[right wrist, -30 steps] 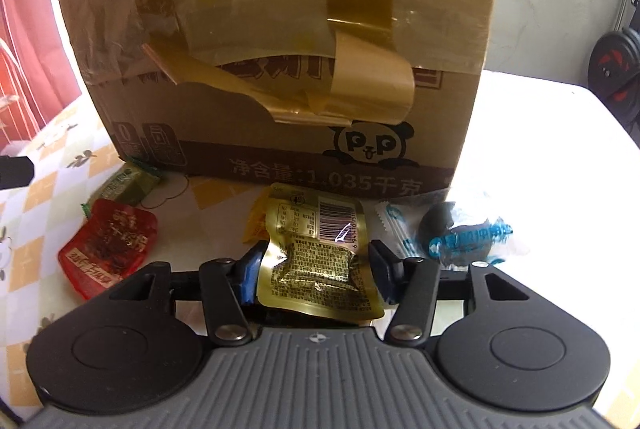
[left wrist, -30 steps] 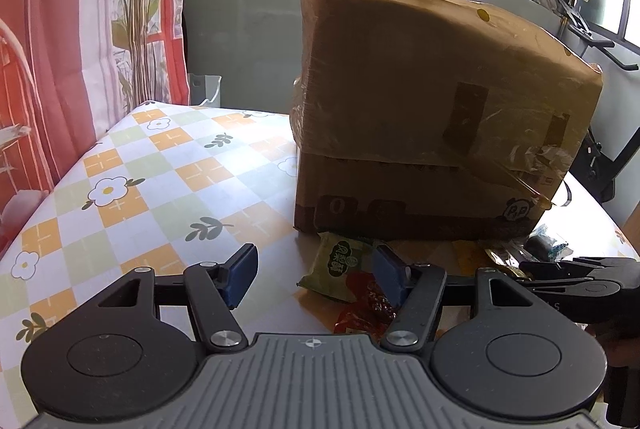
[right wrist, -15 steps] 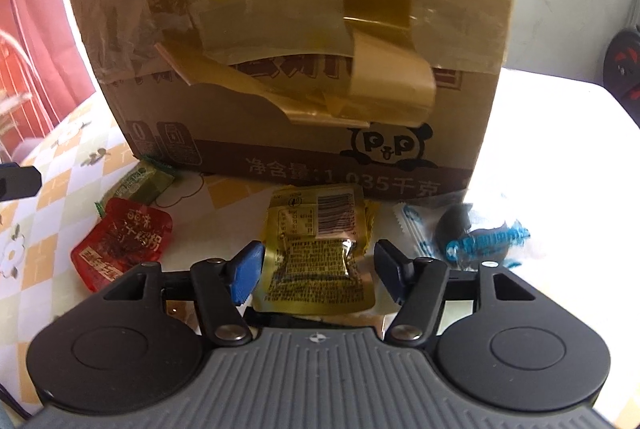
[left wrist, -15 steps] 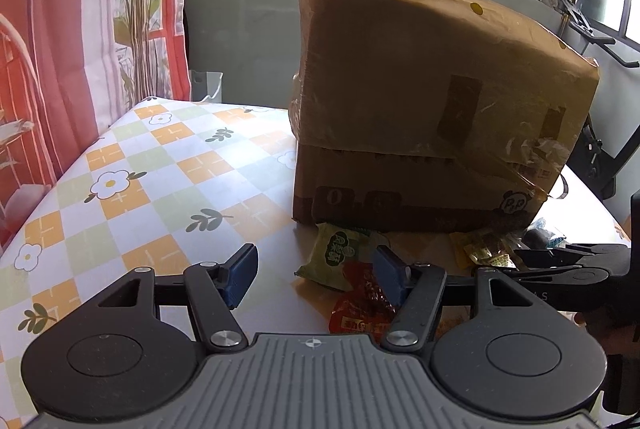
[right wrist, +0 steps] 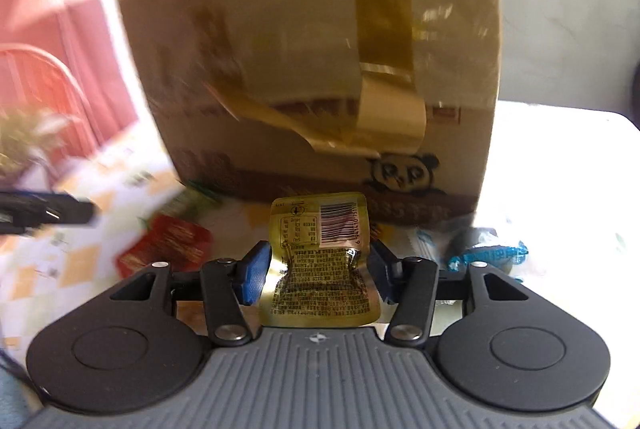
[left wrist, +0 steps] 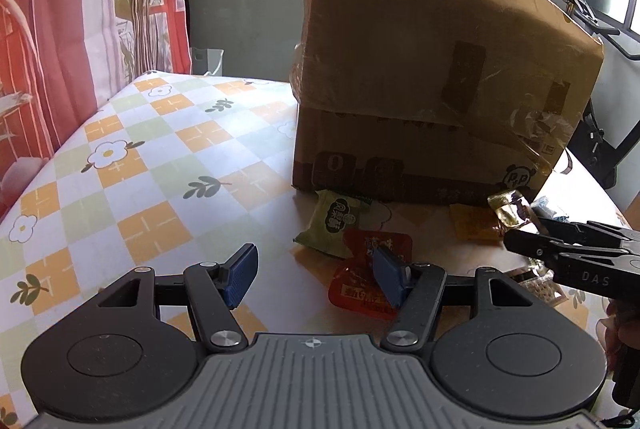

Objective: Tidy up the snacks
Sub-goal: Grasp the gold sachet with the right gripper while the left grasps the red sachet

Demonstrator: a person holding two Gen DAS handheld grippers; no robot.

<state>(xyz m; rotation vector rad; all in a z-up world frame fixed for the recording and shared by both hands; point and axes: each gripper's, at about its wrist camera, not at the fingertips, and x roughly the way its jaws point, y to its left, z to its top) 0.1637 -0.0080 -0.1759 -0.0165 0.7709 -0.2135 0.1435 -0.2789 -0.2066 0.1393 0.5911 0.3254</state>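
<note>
Left wrist view is looking across a table covered in a checked cloth of orange, green and white squares with flowers. A red-and-white curtain is hanging at the far left, windows are running along the far right, and a grey wall is standing behind.

One taped cardboard box with a panda print is sitting at the far middle of the table. Five snack packets are showing: one green packet touching the box's near edge, one red packet just near of it, one orange packet to the right, one blue-and-clear packet at the far right, and one gold packet.

Left gripper is hovering tilted down over the red packet, jaws standing released with nothing between them. Right gripper is pointing at the box, its jaws closing and grasping the gold packet, whose foil is buckling between the blue pads; that packet is riding clear of the cloth.
</note>
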